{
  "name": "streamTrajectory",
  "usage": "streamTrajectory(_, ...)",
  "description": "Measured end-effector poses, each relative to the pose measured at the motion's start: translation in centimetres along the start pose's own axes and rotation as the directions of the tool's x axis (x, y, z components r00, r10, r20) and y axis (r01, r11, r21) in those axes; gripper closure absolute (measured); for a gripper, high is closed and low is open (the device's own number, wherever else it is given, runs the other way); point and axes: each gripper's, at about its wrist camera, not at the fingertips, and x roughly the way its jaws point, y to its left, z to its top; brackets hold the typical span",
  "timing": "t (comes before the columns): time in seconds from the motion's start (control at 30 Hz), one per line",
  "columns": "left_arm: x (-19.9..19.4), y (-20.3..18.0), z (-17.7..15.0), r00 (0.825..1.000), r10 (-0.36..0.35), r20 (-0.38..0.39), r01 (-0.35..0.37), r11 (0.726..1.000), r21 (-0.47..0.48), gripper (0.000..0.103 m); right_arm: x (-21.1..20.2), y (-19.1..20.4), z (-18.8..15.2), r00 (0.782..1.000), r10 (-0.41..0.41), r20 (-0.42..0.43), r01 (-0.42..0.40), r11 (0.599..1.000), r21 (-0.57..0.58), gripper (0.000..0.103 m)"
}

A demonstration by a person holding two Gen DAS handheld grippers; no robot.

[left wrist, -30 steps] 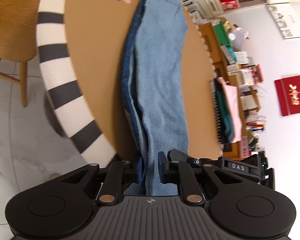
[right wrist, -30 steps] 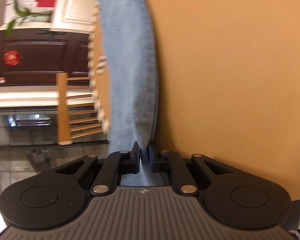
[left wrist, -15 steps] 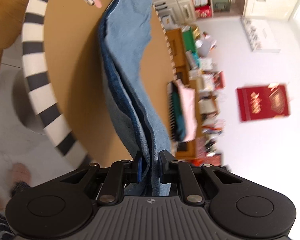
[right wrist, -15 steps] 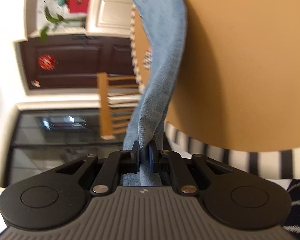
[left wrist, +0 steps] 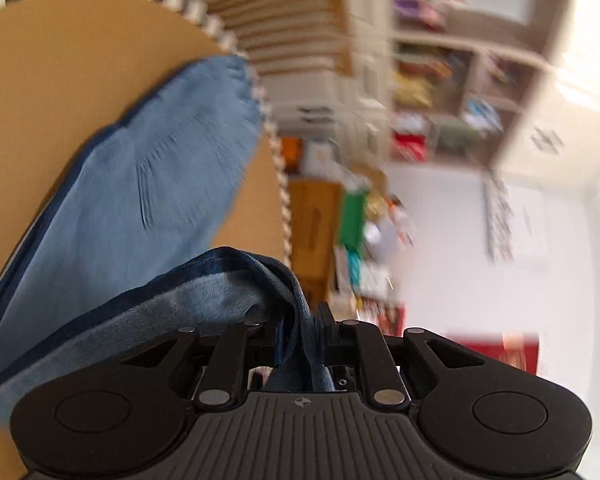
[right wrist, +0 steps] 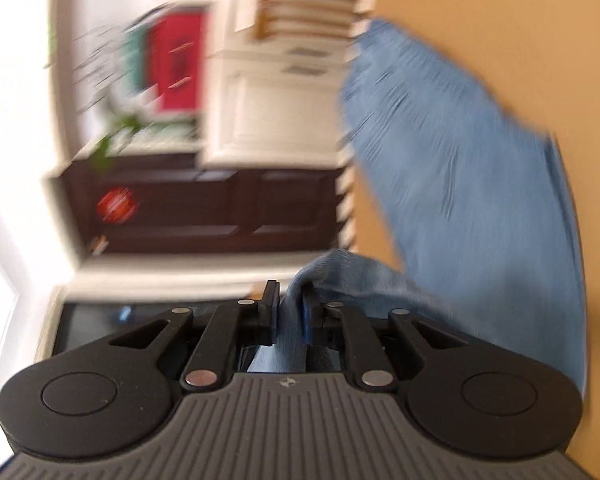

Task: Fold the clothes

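left hand-held gripper (left wrist: 299, 334) clamped tight on denim, right hand-held gripper (right wrist: 290, 310) pinched shut on fabric too, both views pretty blurry

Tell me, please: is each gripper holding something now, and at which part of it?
Both hold the blue jeans. The left gripper pinches a bunched, dark-seamed edge; the right gripper pinches a lighter bunched edge. Which exact part of the garment cannot be told.
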Motion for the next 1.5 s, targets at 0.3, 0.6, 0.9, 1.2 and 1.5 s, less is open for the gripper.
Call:
streamTrajectory(0.3, 6.6, 6.0, 8.7, 0.982, 0.179, 0.063, -0.150, 0.937, -0.315, 0.072, 6.0, -6.2, 10.5, 0.996, -0.089, 0.023, 0.080, 0.964, 0.255, 0.021)
streamTrajectory(0.6, 6.4, 6.6, 10.7, 0.991, 0.023, 0.130, 0.031, 0.915, -0.401, 0.062, 5.4, 0.5, 11.0, 0.986, -0.100, 0.132, 0.121, 0.979, -0.162, 0.010)
streamTrajectory(0.9, 8.2, 3.7, 14.5, 0.994, 0.107, 0.025, -0.108, 0.993, 0.042, 0.055, 12.0, 1.6, 7.6, 0.895, -0.343, 0.284, 0.446, 0.690, -0.570, 0.033)
streamTrajectory(1.2, 10.0, 1.2, 13.2, 0.996, 0.063, -0.068, -0.047, 0.975, 0.216, 0.049, 9.9, 1.8, 8.5, 0.887, -0.341, 0.311, 0.449, 0.793, -0.411, 0.097)
streamTrajectory(1.5, 10.2, 0.6, 12.5, 0.992, 0.125, -0.025, -0.111, 0.945, 0.308, 0.040, 10.9, 1.1, 12.1, 0.917, -0.258, 0.303, 0.370, 0.832, -0.412, 0.050)
